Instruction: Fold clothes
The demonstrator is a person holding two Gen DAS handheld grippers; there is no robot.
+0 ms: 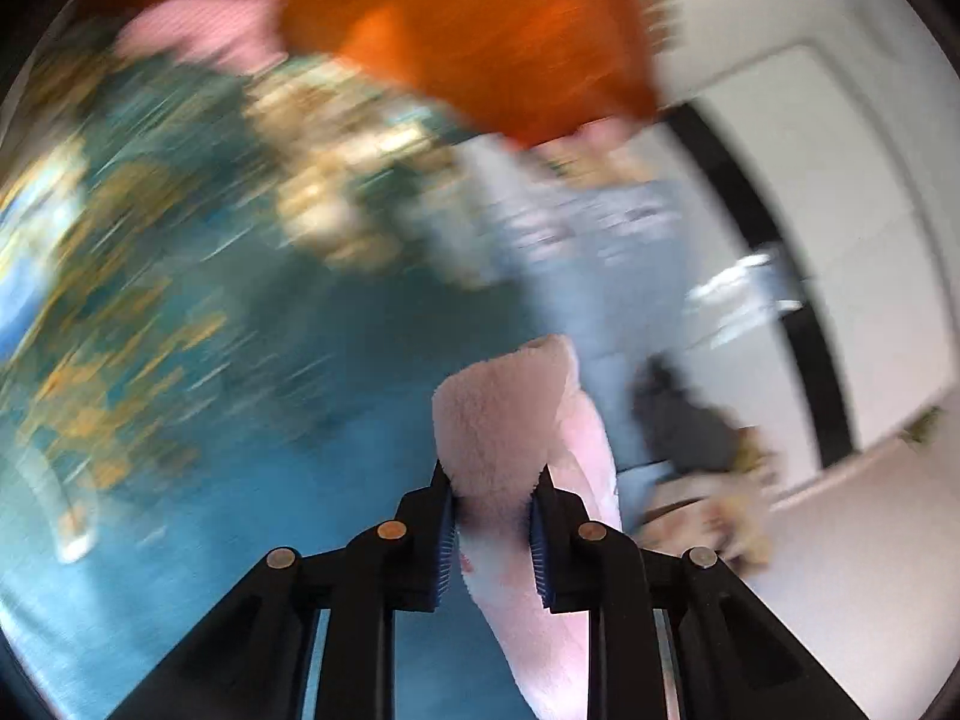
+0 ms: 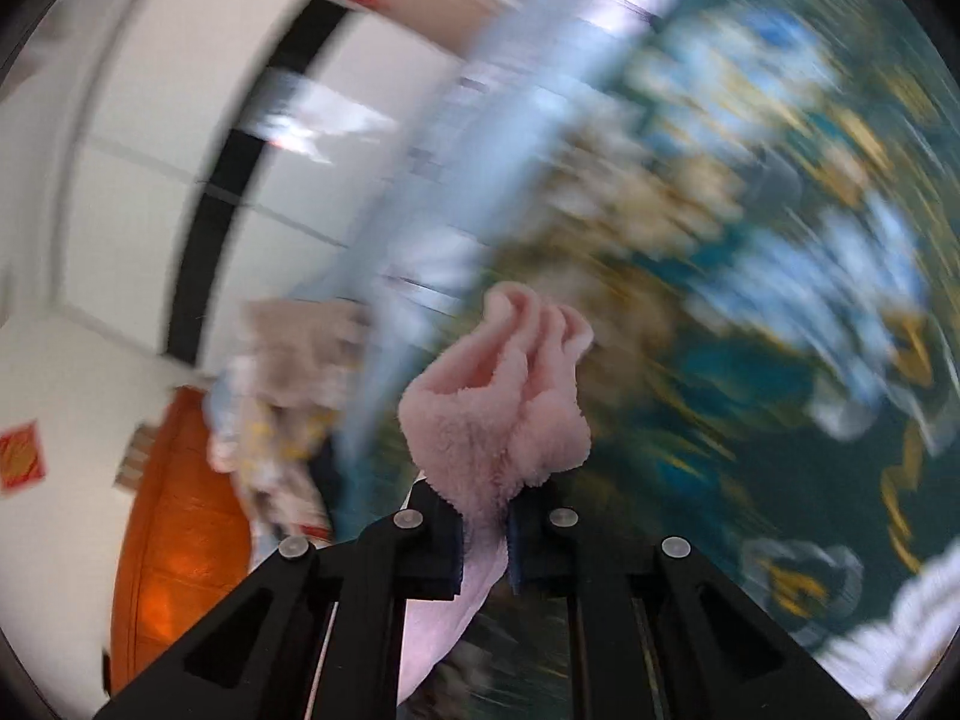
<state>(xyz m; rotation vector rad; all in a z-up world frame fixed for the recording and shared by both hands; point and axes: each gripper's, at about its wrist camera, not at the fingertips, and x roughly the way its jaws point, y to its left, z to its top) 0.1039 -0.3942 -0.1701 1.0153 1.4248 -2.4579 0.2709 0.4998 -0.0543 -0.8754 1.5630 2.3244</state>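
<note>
Left hand-held gripper [image 1: 492,531] clamped on pink fleece [image 1: 510,420], bottom centre of frame. Right hand-held gripper [image 2: 485,531] clamped on same-looking pink fleece [image 2: 498,402], bunched above pads. Background blurred: teal patterned fabric [image 1: 240,300], orange cloth [image 1: 480,30].

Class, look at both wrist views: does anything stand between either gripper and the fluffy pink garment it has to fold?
Nothing does. The left gripper is shut on the pink garment, and the right gripper pinches another bunch of pink fleece. Fabric sits directly between the pads.
</note>
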